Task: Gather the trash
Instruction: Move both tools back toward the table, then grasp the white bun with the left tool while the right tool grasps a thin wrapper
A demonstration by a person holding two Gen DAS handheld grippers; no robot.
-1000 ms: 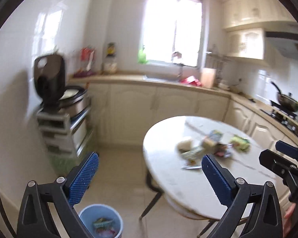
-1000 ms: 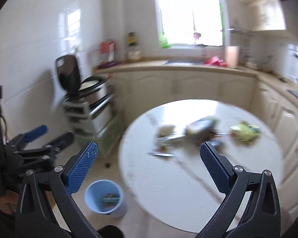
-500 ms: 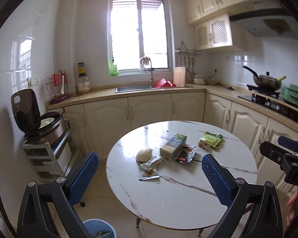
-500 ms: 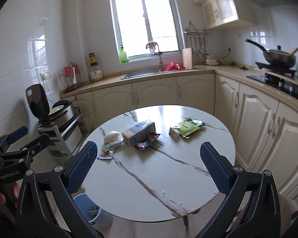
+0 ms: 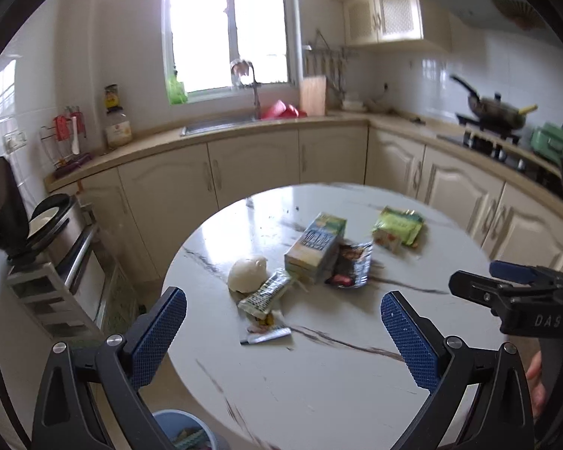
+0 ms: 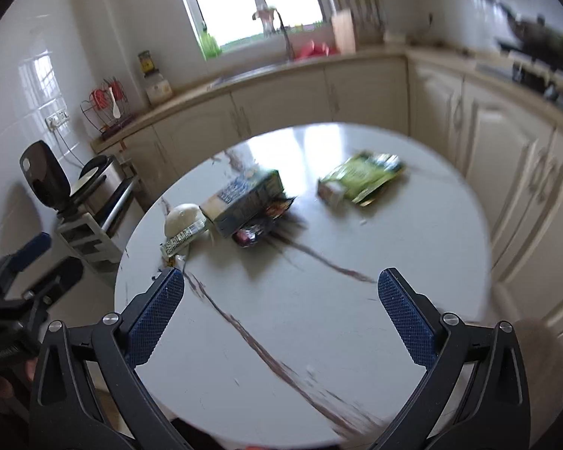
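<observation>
Trash lies on a round white marble table [image 5: 319,382] [image 6: 281,337]: a white crumpled ball [image 5: 247,273] [image 6: 182,215], a long silver wrapper [image 5: 264,296] [image 6: 178,240], a drink carton [image 5: 315,247] [image 6: 244,197], a dark foil wrapper [image 5: 351,264] [image 6: 264,221], a green packet [image 5: 398,227] [image 6: 360,180] and a small flat wrapper [image 5: 266,332]. A blue bin [image 5: 185,431] stands on the floor at the table's left. My left gripper [image 5: 283,341] is open and empty above the near table. My right gripper [image 6: 281,318] is open and empty over the table; it also shows in the left wrist view [image 5: 506,292].
Cream cabinets and a counter with a sink [image 5: 221,123] run along the back and right. A stove with a wok [image 5: 495,112] is at the right. A rack with an open rice cooker [image 5: 26,225] stands at the left wall.
Both grippers have moved closer to the table and lower, so the trash looks larger. Both stay open and empty.
</observation>
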